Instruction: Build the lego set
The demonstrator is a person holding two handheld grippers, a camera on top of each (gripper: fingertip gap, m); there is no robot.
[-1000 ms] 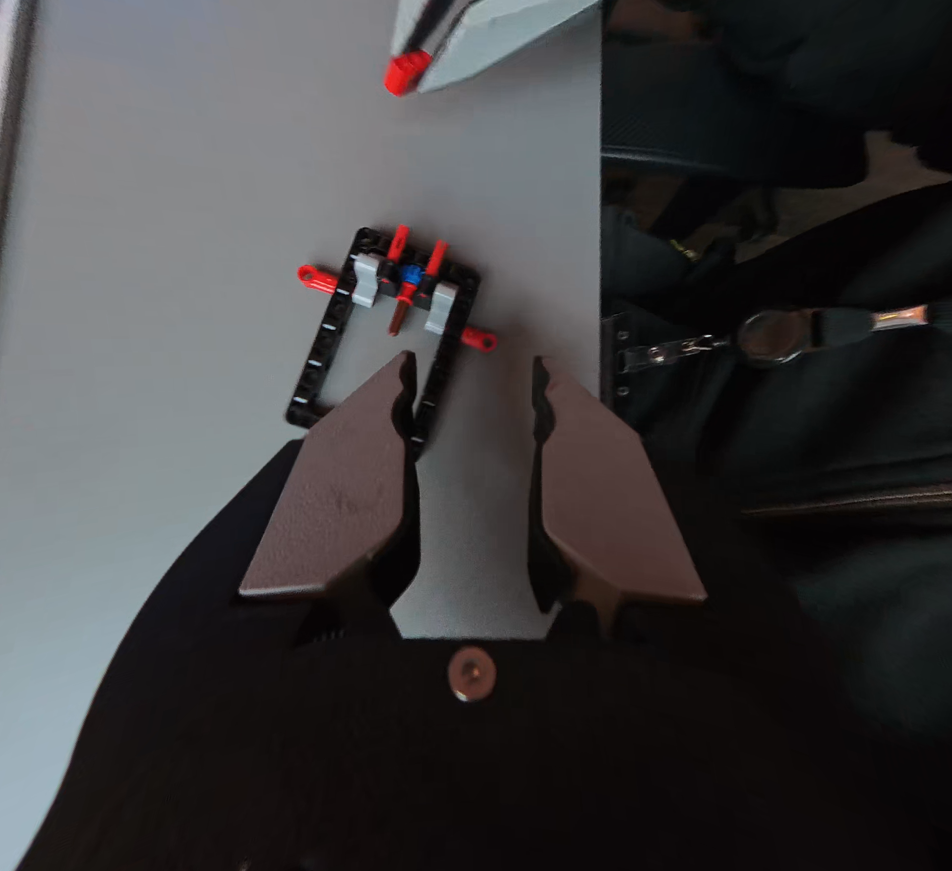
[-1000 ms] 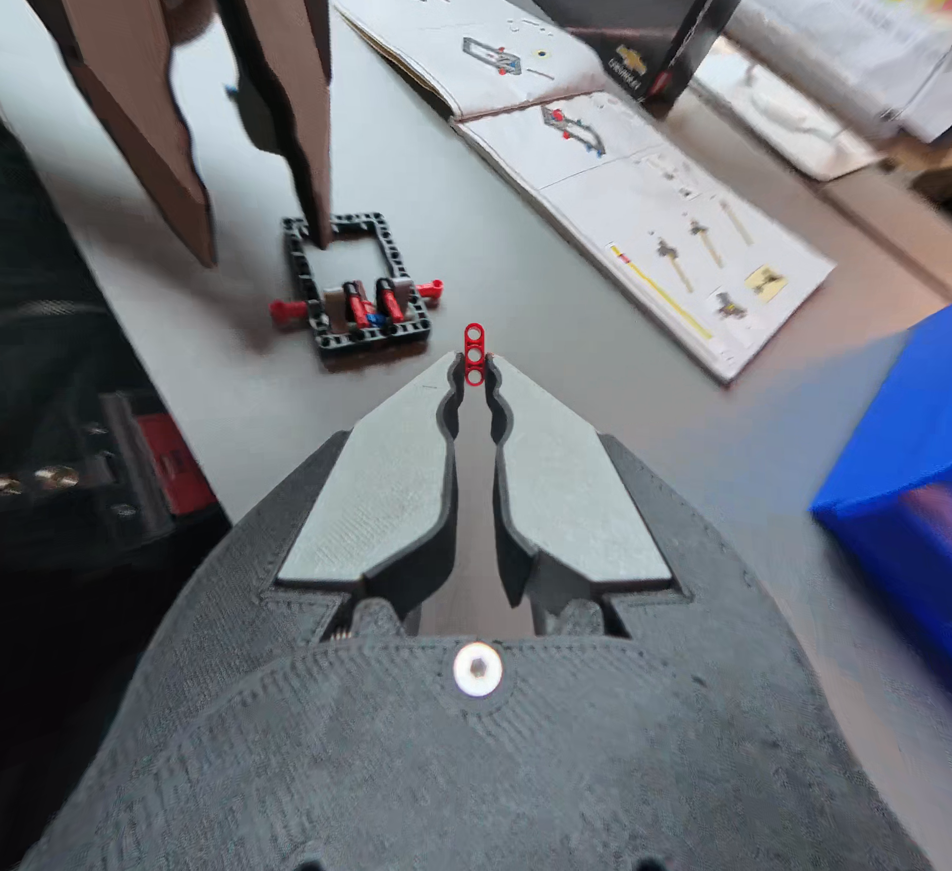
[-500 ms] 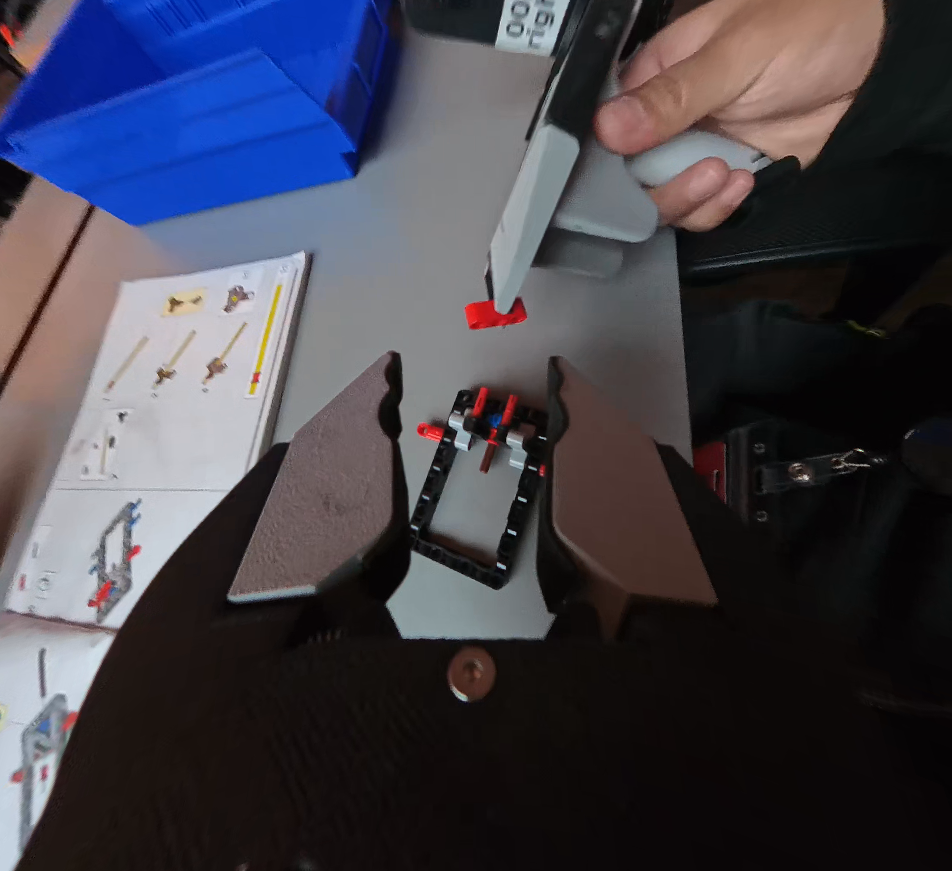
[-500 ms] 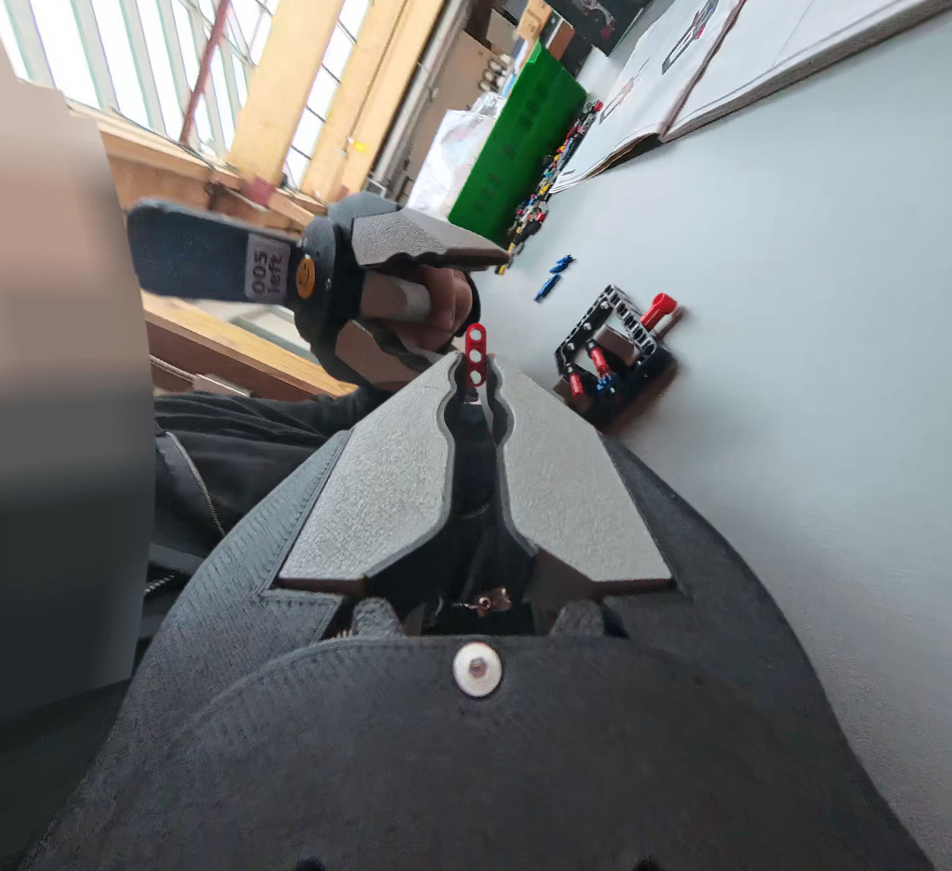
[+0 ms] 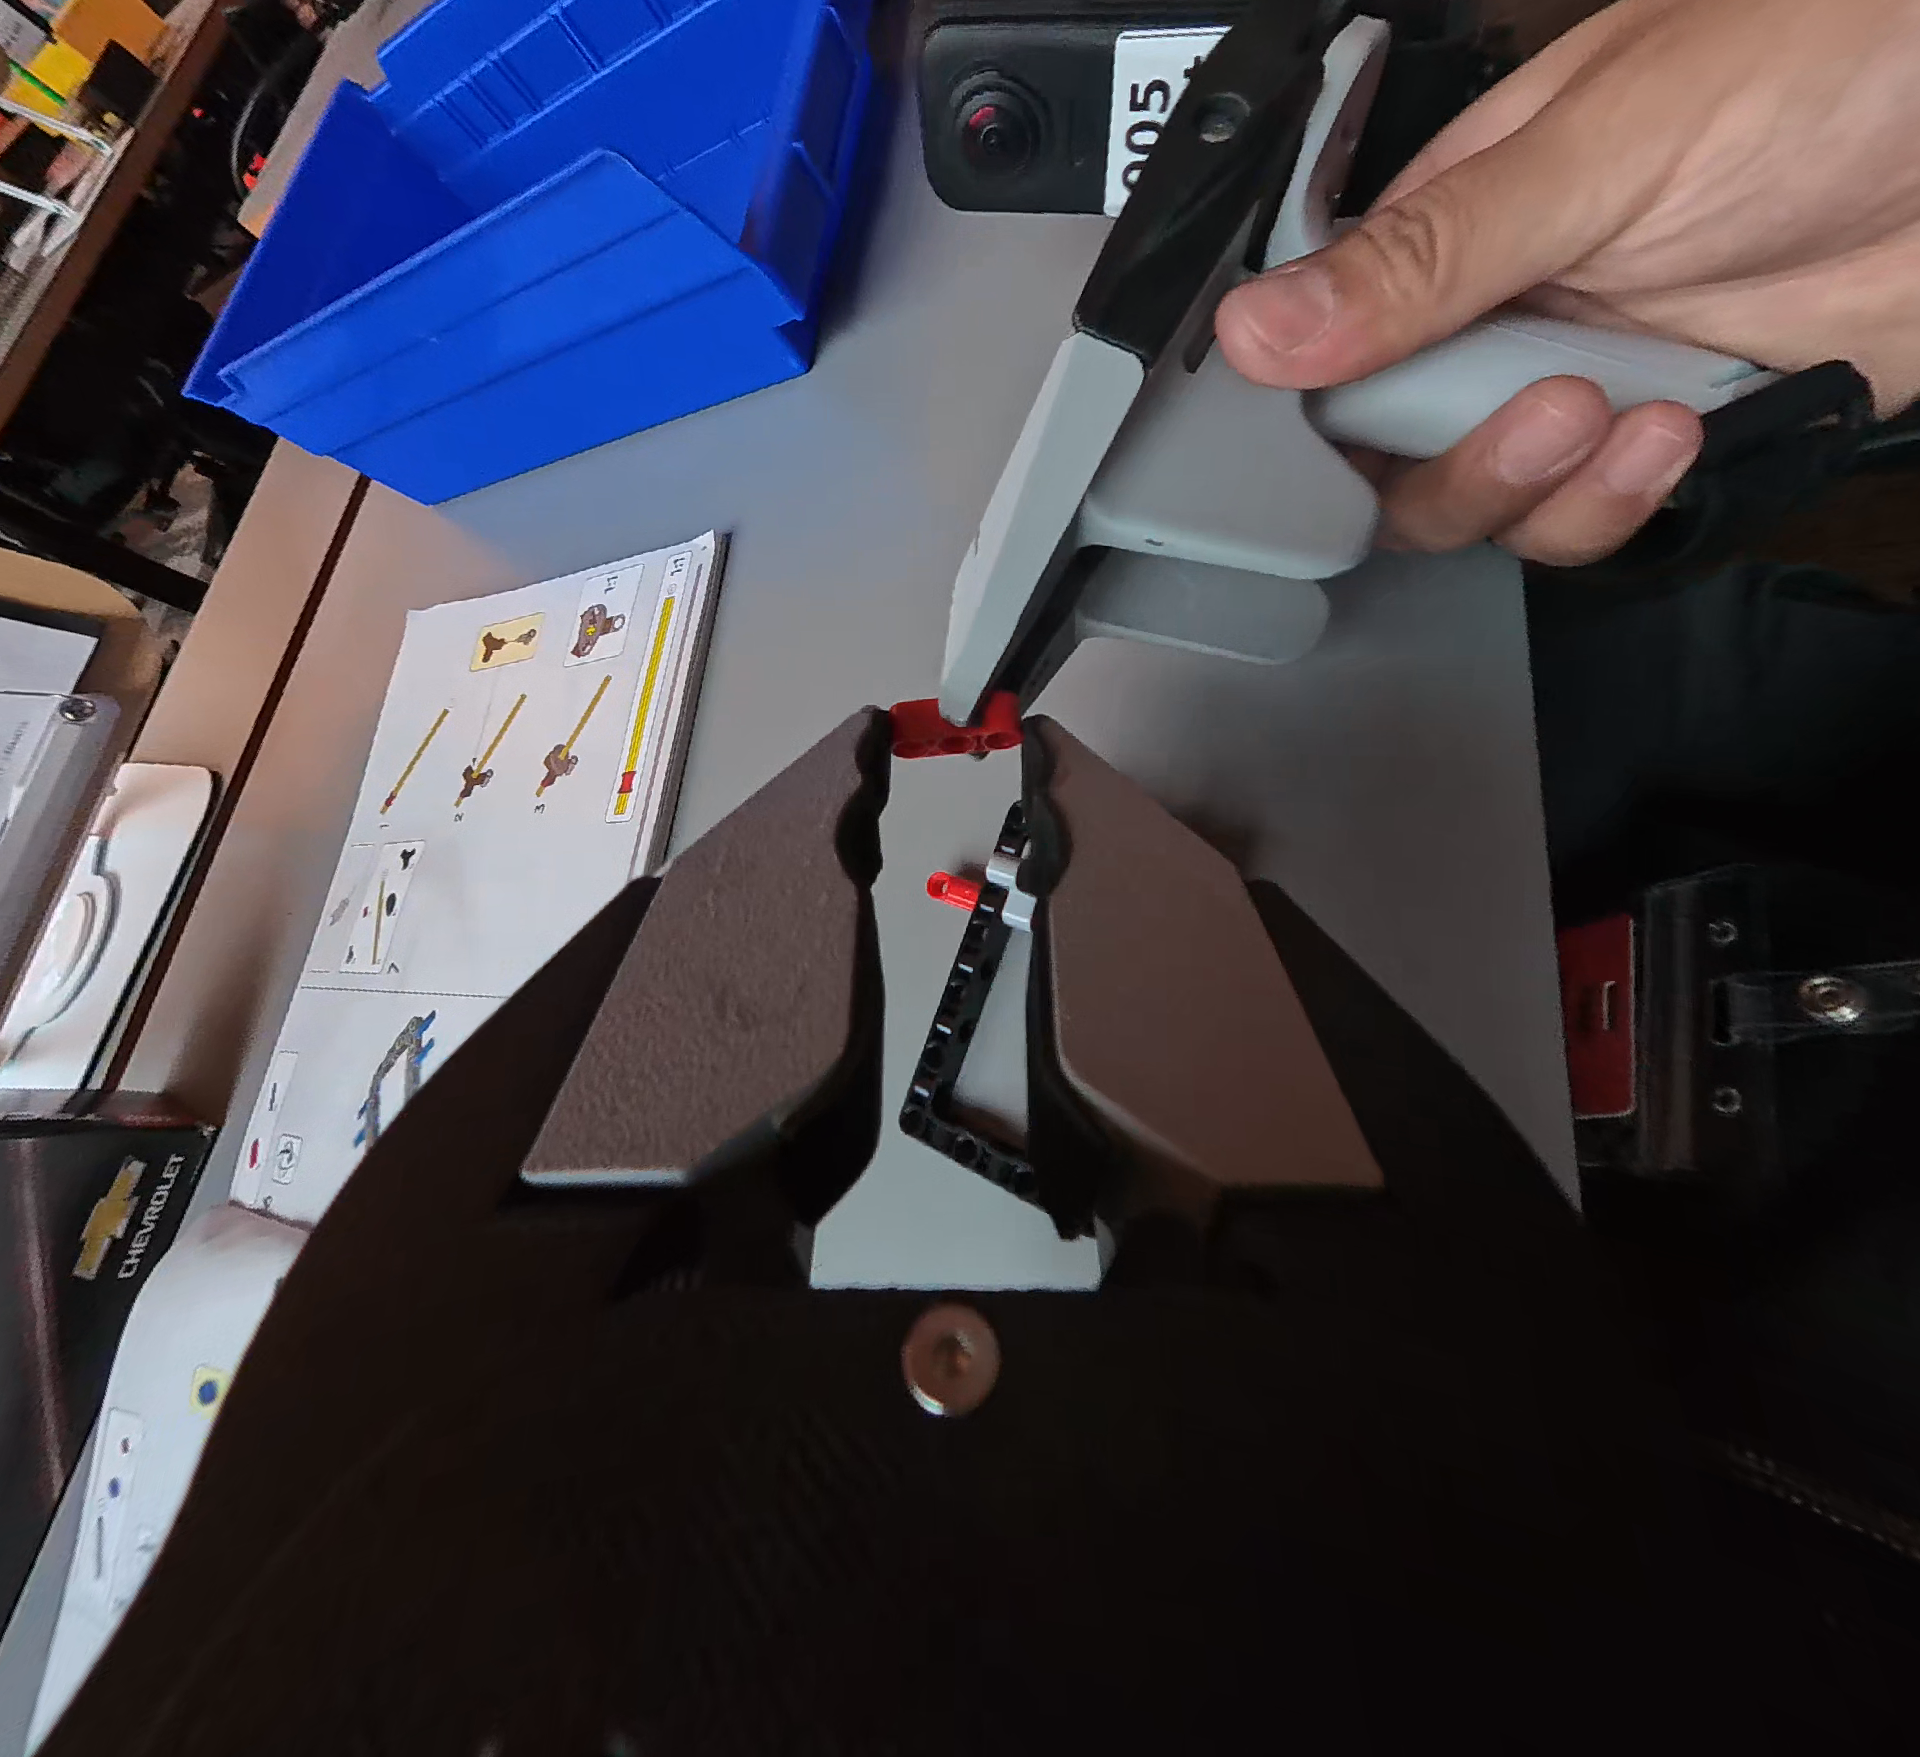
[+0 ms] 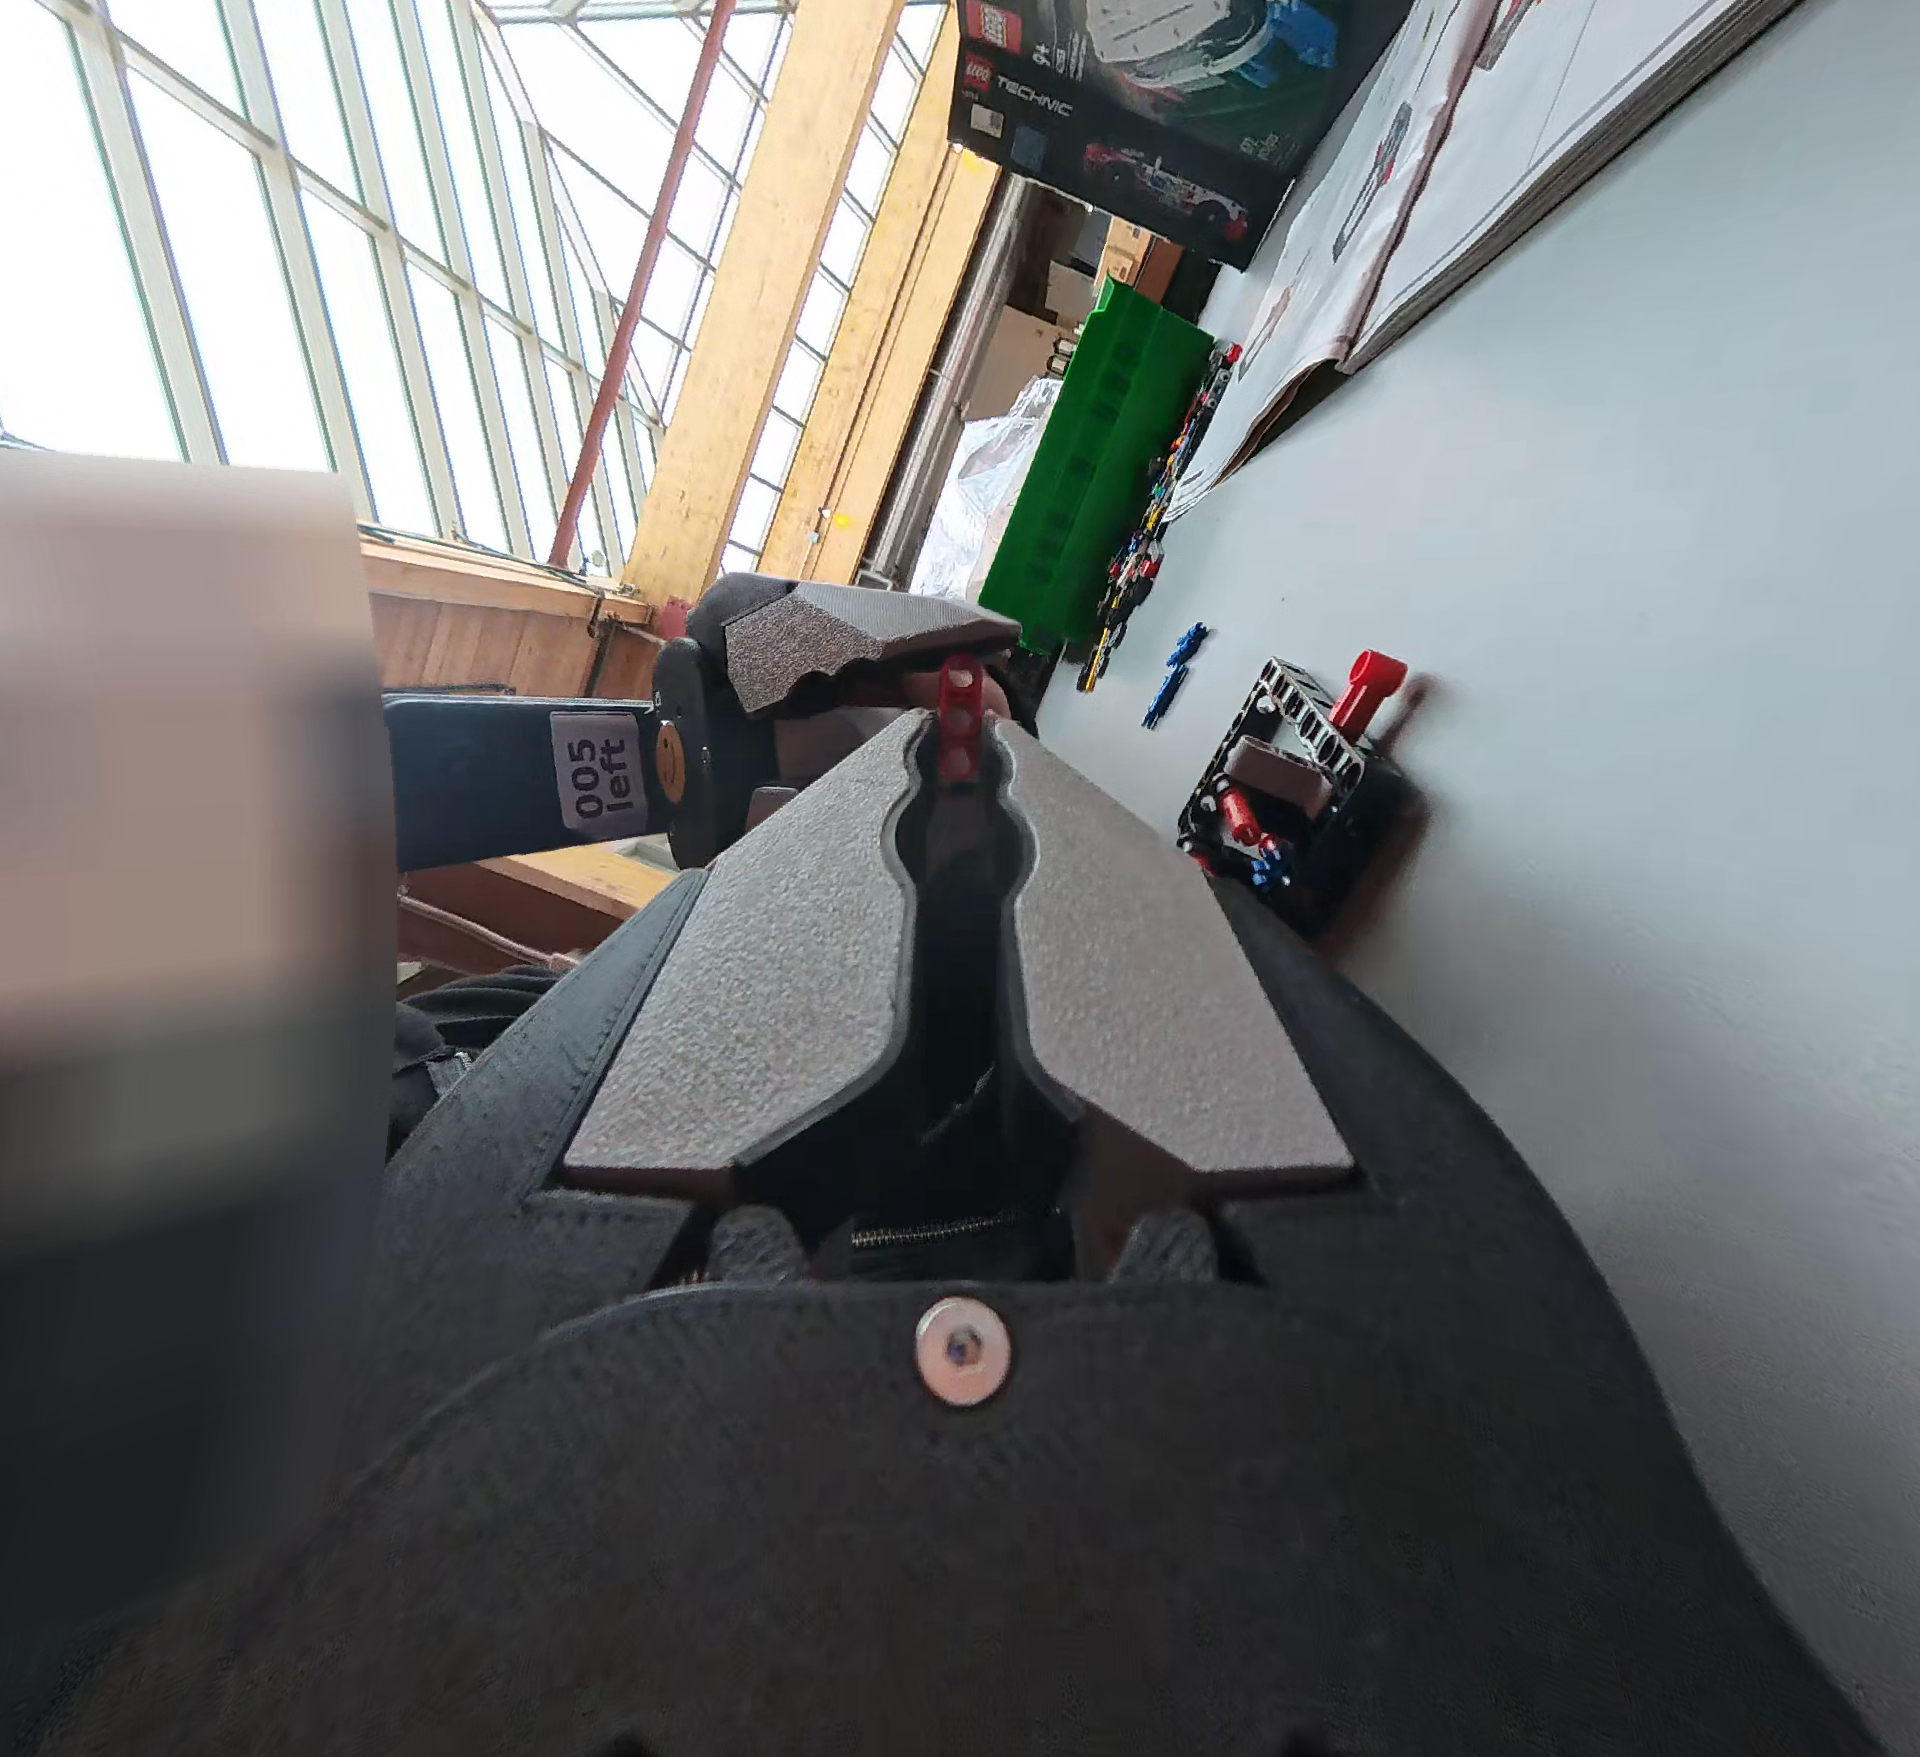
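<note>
The right tool [image 6: 961, 731] pinches a small red beam [image 5: 953, 733] by one end, raised above the tabletop [image 5: 1299, 834]. The left tool [image 5: 954, 733] is spread, its tips flanking the beam, probably to take or steady it. The black frame [image 5: 961, 1001] lies below.

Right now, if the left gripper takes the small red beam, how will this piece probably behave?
The red beam looks like hard plastic with holes, so probably stiff and very light. Only a short end shows beyond the right gripper, which pinches it, so it may twist or slip. The left gripper stands open around it; the smooth plastic could be slippery.
</note>
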